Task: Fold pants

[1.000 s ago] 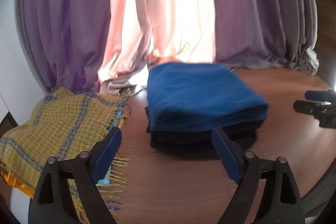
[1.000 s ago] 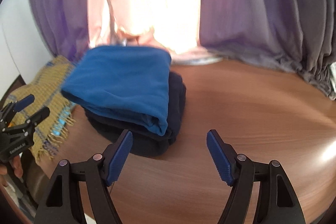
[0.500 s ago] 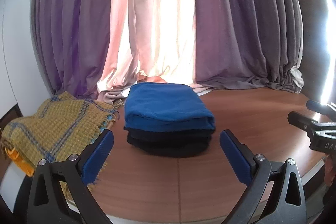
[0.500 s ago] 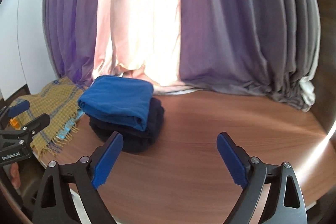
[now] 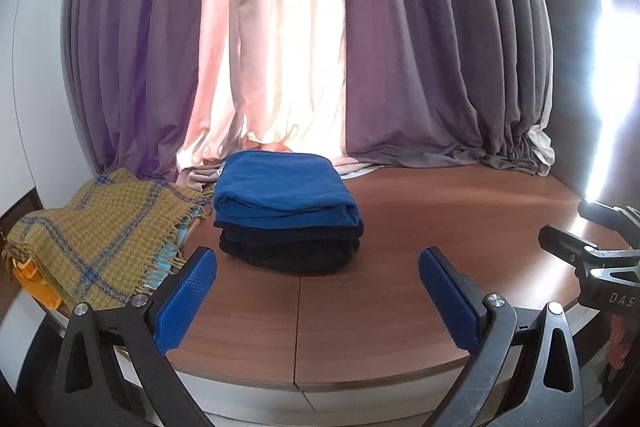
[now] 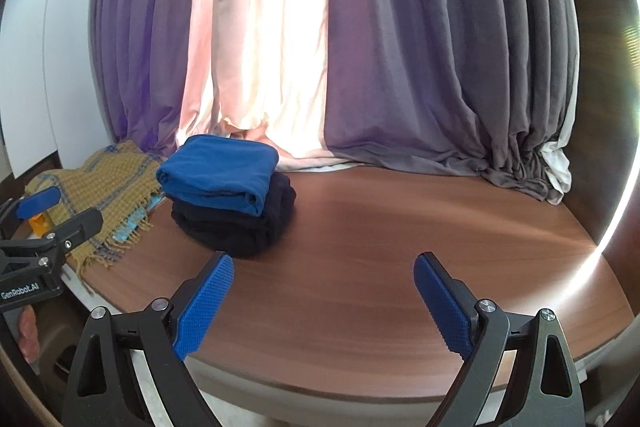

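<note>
1. A folded pair of bright blue soft-knit pants (image 5: 282,189) sits squarely on top of a folded stack of dark navy garments (image 5: 288,247), towards the back-left of the brown wood-grain worktop (image 5: 440,227), just in front of the purple and pink curtains (image 5: 320,47).

2. The left gripper (image 5: 318,291) is spread wide with nothing between its blue pads, and its jaws have just been opening; the right gripper (image 6: 324,301) is likewise wide and empty, its jaws also just opened. Both hang near the front edge of the worktop, well apart from the stack.

3. The blue pants look light, limp and thick-napped: likely to sag and unfold if lifted by one layer, not slippery, not fragile. The fold appears finished, judging by the neat rounded edge facing the cameras.

4. If the bundle must be taken up, the surest hold seems to be the rounded folded edge at the front, pinching all layers together, or both short sides at once, one gripper on each.

5. A mustard-yellow woven plaid blanket with fringe (image 5: 96,239) lies just beside the stack on the left, its fringe close to the dark garments and partly over the worktop's left rim; an orange item beneath it is too hidden to identify.

6. To the right of the stack the worktop is bare out to its curved front rim, giving wide room for moving; the curtain hems crowd the back.
</note>
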